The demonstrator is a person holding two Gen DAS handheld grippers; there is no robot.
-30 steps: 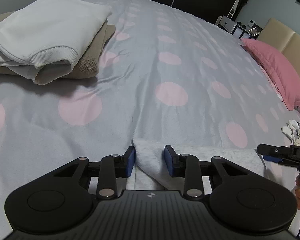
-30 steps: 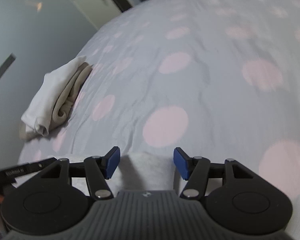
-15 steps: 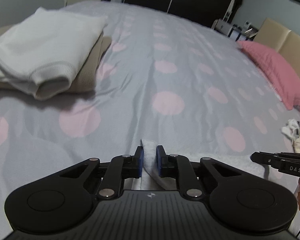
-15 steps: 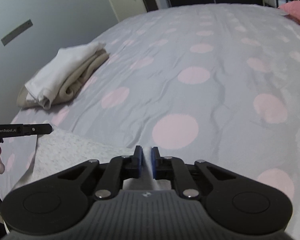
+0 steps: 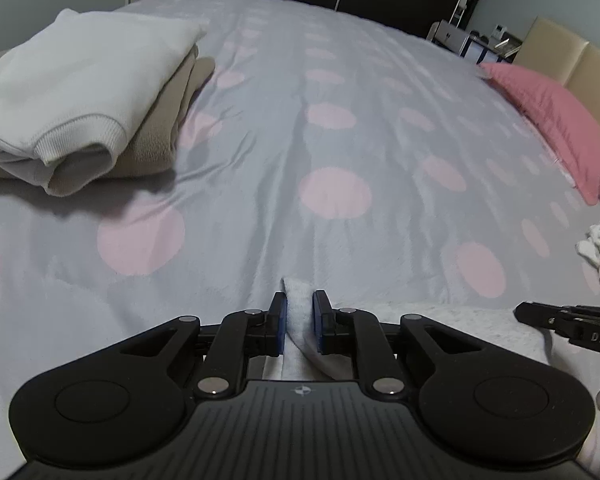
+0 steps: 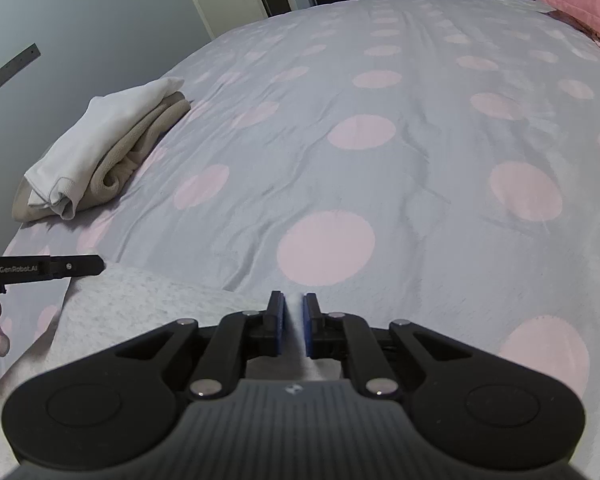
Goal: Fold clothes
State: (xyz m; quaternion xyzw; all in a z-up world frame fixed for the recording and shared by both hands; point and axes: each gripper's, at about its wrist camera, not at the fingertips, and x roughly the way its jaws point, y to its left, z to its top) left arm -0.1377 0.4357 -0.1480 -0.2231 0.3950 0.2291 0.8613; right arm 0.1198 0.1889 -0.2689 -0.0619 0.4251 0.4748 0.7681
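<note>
A light grey garment (image 5: 452,322) lies at the near edge of the bed, stretched between both grippers. My left gripper (image 5: 299,320) is shut on one corner of it, a fold of grey cloth (image 5: 298,312) pinched between the blue pads. My right gripper (image 6: 293,320) is shut on the other corner, the garment (image 6: 140,300) spreading out to its left. Each gripper shows in the other's view: the right one (image 5: 560,322) at the right edge, the left one (image 6: 52,268) at the left edge.
A folded stack, white garment (image 5: 80,80) on a beige one (image 5: 156,136), sits at the bed's left. The grey cover with pink dots (image 5: 336,192) stretches ahead. A pink pillow (image 5: 560,120) lies far right, with small white clothes (image 5: 598,244) near the right edge.
Both grippers went from open around the garment's edge to shut on it. They have lifted slightly and the views now tilt further up over the bed.
</note>
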